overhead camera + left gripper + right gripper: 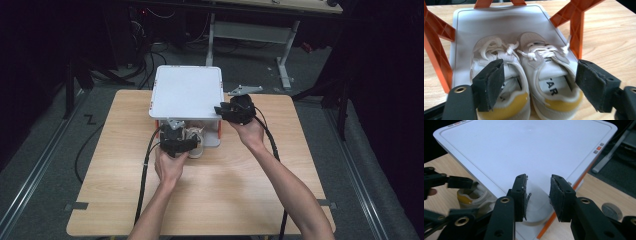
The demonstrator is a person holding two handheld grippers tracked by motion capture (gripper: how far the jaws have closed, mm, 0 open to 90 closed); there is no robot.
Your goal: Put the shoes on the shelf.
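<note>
High view: white shelf unit (186, 92), orange legs, far centre of table (250, 190). Pair of white-yellow shoes (529, 82) on lower tray, heels toward near edge. Left gripper (176, 145) jaws apart astride heels, pads clear, likely release. Right gripper (235, 111) jaws apart, empty, at top's right near corner, likely steadying.

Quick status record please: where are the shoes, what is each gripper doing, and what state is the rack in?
shoes: pair of white shoes with yellow heels, side by side on the lower shelf
rack: white top shelf on orange legs, standing on the wooden table
left gripper: open, jaws either side of the shoe heels, not pressing
right gripper: open, over the top shelf's corner, nothing between the jaws
</note>
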